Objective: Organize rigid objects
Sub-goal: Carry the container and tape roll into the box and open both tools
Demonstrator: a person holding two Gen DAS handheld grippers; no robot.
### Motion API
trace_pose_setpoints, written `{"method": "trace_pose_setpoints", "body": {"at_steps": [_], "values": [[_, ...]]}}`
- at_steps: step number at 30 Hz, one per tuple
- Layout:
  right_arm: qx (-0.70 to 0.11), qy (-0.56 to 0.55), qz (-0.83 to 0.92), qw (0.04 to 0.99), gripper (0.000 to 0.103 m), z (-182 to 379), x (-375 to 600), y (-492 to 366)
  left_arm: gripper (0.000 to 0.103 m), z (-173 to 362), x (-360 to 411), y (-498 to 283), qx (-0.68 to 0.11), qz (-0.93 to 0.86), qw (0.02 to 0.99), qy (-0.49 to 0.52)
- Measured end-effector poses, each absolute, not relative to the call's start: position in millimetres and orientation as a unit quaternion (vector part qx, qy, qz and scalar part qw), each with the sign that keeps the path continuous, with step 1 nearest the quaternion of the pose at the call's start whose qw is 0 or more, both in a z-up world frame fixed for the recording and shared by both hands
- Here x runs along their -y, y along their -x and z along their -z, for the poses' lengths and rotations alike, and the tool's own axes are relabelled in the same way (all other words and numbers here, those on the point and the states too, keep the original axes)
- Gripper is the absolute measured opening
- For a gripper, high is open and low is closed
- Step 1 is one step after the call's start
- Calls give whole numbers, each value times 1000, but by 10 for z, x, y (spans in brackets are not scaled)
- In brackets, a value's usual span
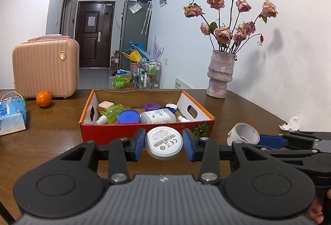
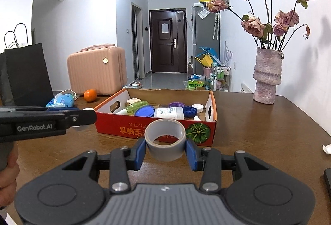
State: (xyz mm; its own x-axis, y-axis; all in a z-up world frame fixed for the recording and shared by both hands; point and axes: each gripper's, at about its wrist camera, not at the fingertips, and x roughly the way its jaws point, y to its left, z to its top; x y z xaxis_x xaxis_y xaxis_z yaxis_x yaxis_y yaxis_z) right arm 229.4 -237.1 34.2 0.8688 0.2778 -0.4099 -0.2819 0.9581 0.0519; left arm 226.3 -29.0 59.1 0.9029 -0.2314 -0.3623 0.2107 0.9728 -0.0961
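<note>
We see the left gripper [image 1: 163, 143] clamping a white disc [image 1: 164, 141] and the right gripper [image 2: 165, 149] clamping a grey tape roll [image 2: 164, 139], both raised before the red box [image 1: 144, 132] on the surface [image 1: 238, 107].

Glossy wooden table [image 2: 269, 132]; cardboard box [image 2: 157, 132] (printed red); rough stone-like vase [image 2: 266, 78] at two o'clock; matt grey tape roll [image 2: 164, 140].

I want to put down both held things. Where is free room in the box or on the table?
The box is crowded along its near side; its far strip is barer. The table is free between box and vase, and between box and tissue pack.
</note>
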Motion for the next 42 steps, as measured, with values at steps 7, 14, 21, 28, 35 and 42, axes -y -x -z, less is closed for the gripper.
{"method": "trace_pose_setpoints", "body": {"at_steps": [7,14,21,28,35,42], "values": [[-205,6,-139,969,41,-371,2383,-2568,40,-633,257,-2560,-185,107,977,25],[-207,14,-142,968,41,-417,2409,-3107,40,-728,193,-3076,-177,107,978,25],[-230,26,-156,960,41,-413,2424,-3845,40,-774,127,-3863,-189,107,976,27],[-314,37,-167,934,41,-313,2462,-4913,40,-608,90,-5009,-279,124,952,22],[-425,114,-168,882,41,-36,2165,-5745,40,-238,105,-5917,-370,119,921,-3],[-423,133,-175,879,52,44,2022,-5818,54,-109,38,-6033,-384,121,915,6]]}}
